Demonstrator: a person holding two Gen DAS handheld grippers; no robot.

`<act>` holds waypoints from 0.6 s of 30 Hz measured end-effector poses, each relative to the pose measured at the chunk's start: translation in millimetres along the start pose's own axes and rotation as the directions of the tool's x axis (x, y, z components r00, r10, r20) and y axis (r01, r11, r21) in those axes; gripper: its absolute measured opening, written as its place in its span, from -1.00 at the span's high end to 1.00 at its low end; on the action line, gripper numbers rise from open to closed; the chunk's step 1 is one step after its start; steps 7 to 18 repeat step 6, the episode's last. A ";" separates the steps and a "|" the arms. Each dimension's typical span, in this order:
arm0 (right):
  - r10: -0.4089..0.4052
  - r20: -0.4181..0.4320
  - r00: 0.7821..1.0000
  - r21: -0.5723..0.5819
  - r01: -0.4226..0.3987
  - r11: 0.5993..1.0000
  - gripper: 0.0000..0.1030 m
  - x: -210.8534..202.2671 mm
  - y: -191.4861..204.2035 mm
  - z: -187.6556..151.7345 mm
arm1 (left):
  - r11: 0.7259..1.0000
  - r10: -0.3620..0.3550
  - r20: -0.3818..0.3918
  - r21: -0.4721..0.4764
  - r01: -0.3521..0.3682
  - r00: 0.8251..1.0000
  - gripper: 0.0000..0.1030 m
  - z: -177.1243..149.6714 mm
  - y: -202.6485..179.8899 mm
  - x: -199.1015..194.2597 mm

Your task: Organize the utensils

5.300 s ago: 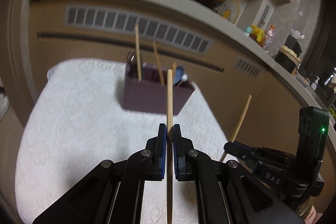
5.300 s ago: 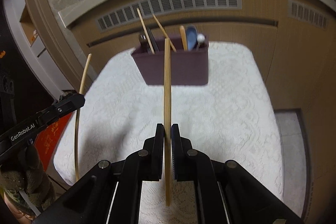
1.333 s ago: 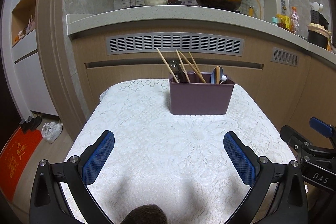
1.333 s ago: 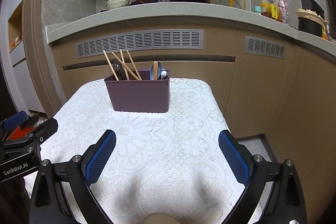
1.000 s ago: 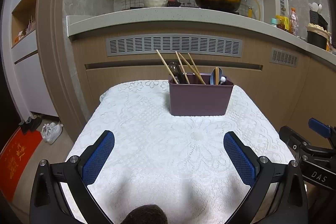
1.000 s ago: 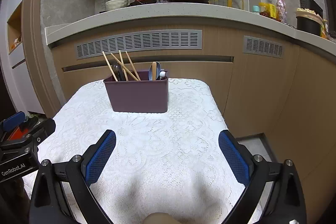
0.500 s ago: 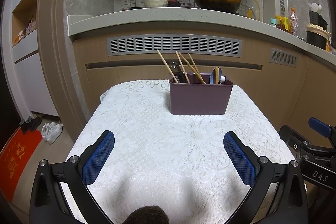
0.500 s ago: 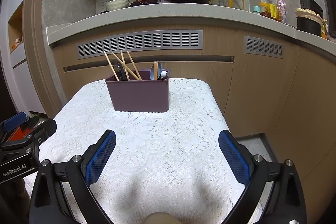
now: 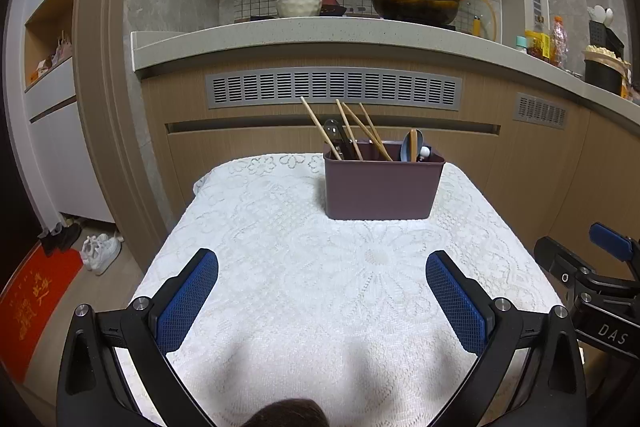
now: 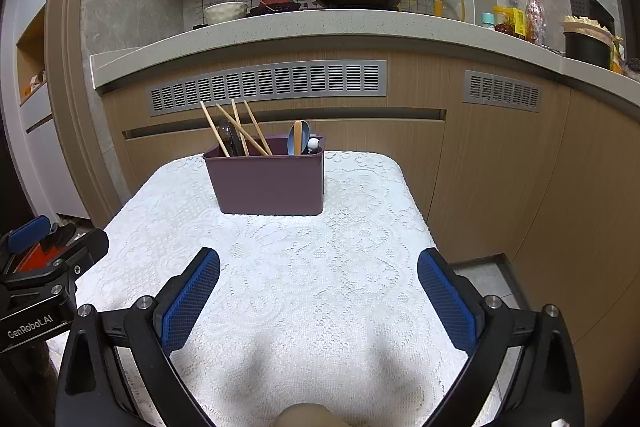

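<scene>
A purple utensil holder (image 9: 382,189) (image 10: 269,183) stands upright at the far end of a table under a white lace cloth (image 9: 320,267) (image 10: 304,267). Several wooden chopsticks (image 9: 348,131) (image 10: 236,133) lean in its left half. A blue spoon (image 9: 414,145) (image 10: 300,143) and other spoon handles stick up in its right half. My left gripper (image 9: 322,301) is open over the near part of the cloth, with nothing between its blue pads. My right gripper (image 10: 318,297) is open and empty too, well short of the holder.
A kitchen counter (image 9: 320,35) with a wok (image 9: 416,3) and a bowl (image 9: 298,6) runs behind the table. Wooden cabinet fronts with vents stand below it. White shoes (image 9: 102,251) and a red mat (image 9: 28,311) lie on the floor at left.
About five seconds ago each gripper was shut on a wooden chopstick near the holder. Both are now open and empty, drawn back; the holder has more chopsticks. Over the last second hardly anything moved.
</scene>
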State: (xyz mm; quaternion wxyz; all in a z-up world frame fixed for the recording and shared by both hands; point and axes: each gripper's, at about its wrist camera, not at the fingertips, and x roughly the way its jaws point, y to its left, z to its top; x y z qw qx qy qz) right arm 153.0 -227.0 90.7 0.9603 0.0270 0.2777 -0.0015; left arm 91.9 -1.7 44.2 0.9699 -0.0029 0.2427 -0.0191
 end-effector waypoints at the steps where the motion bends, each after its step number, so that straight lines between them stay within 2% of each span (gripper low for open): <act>1: 0.000 0.000 1.000 -0.001 0.000 1.000 -0.92 0.0 0.2 -0.1 | 1.000 0.000 0.002 0.001 0.000 1.000 -1.00 0.0 0.0 -0.2; 18: 0.002 0.001 1.000 0.001 -0.002 1.000 -0.92 -0.8 -0.2 0.1 | 1.000 0.009 0.013 0.003 -0.010 1.000 -1.00 0.0 -1.7 -3.5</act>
